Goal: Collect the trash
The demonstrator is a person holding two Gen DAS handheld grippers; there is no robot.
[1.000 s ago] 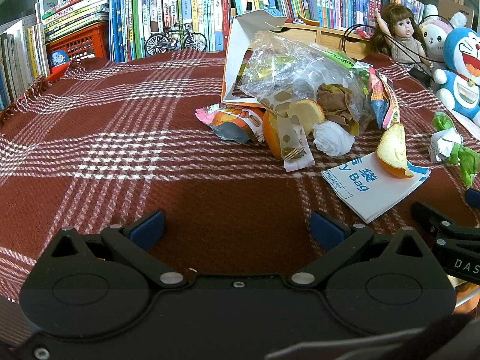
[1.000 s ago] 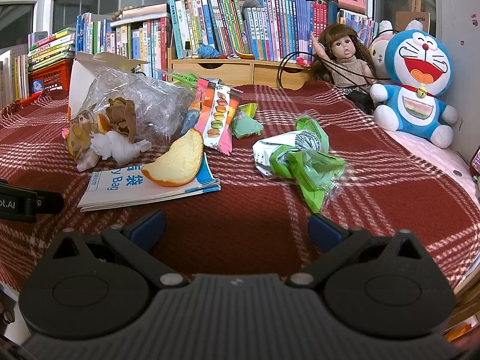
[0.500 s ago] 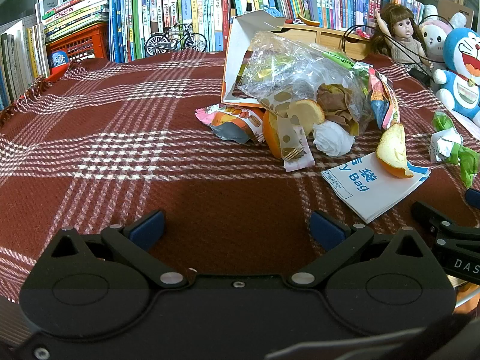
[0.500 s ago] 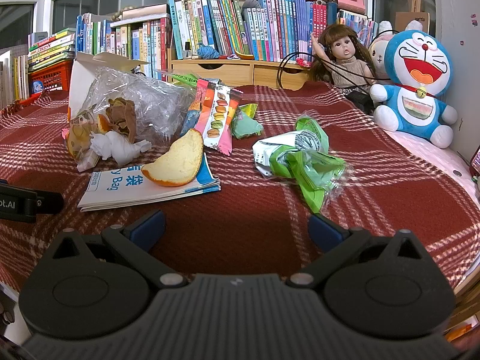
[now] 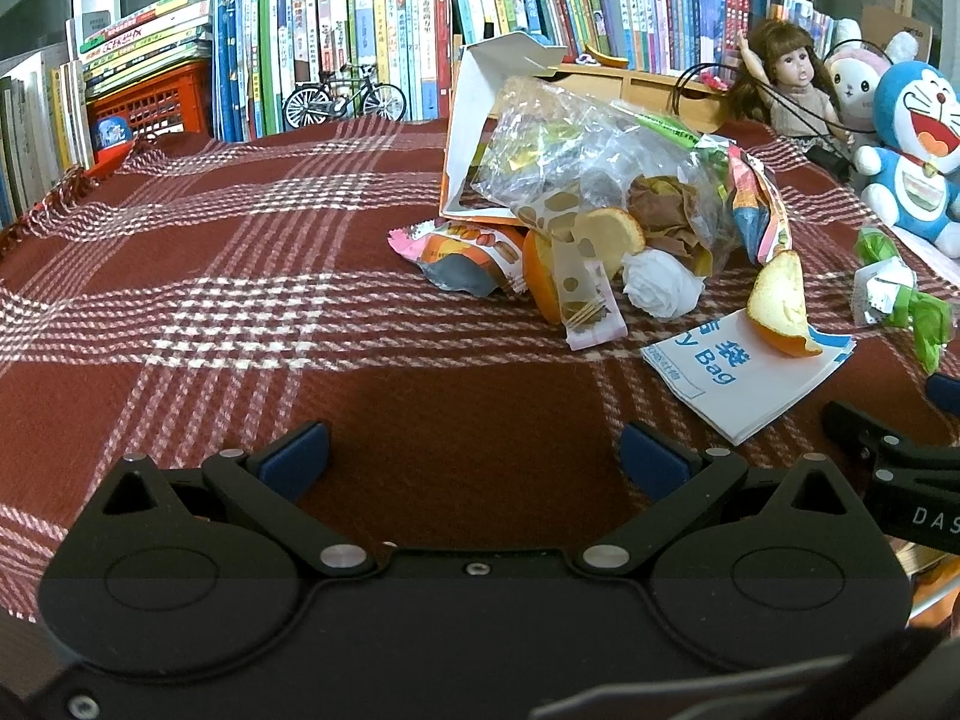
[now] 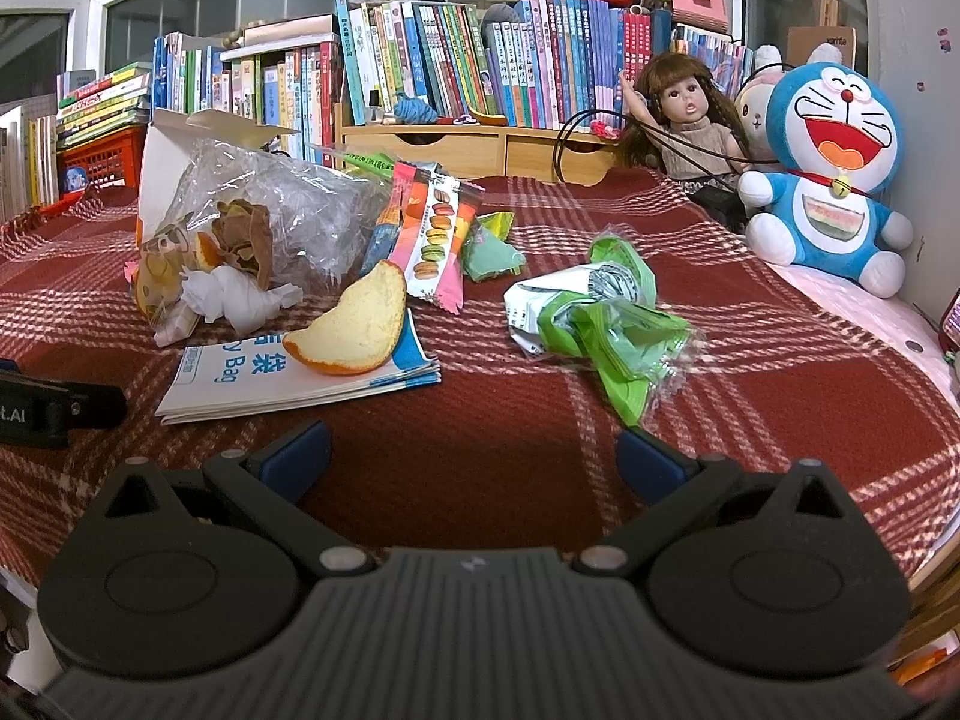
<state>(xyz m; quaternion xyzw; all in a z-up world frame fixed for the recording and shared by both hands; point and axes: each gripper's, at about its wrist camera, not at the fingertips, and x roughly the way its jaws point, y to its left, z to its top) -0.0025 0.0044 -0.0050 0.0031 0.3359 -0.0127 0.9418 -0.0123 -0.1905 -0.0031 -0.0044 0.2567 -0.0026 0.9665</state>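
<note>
Trash lies heaped on a red plaid cloth: a clear plastic bag against a tipped white carton, a white tissue ball, orange peels, snack wrappers and a folded white bag pack with blue print. In the right wrist view the peel rests on that pack, with a macaron wrapper behind and a crumpled green wrapper to the right. My left gripper is open over bare cloth, short of the heap. My right gripper is open in front of the pack and green wrapper.
Books and a red crate line the back, with a small bicycle model. A doll and a blue plush cat sit at the right edge. A wooden drawer unit stands behind the heap.
</note>
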